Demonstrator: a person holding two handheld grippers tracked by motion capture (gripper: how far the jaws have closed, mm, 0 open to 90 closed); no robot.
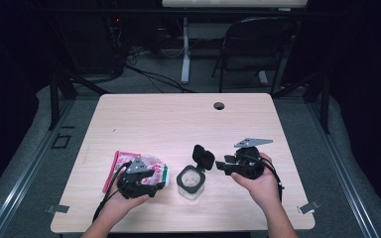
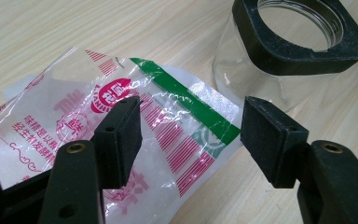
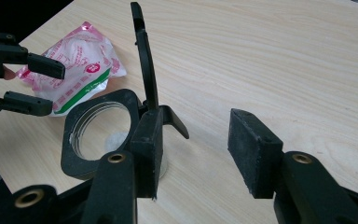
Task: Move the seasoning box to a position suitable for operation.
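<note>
The pale wooden bench (image 1: 178, 119) carries a clear jar (image 1: 191, 182) with a black collar and raised flip lid (image 1: 203, 156). Just left of it lies a pink-printed plastic bag (image 2: 74, 121). The left gripper (image 2: 191, 140) hangs released over the bag; the right gripper (image 3: 193, 149) stands released beside the jar.

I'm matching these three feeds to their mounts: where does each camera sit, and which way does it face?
High view: above the person's side, looking forward and down on the table; both forearms, left gripper, right gripper.
Left gripper view: on the left gripper, facing the plastic packet and glass jar; open jaws.
Right gripper view: on the right gripper, facing the jar's raised lid; open jaws.
Shared: both gripper views show jar and packet.
</note>
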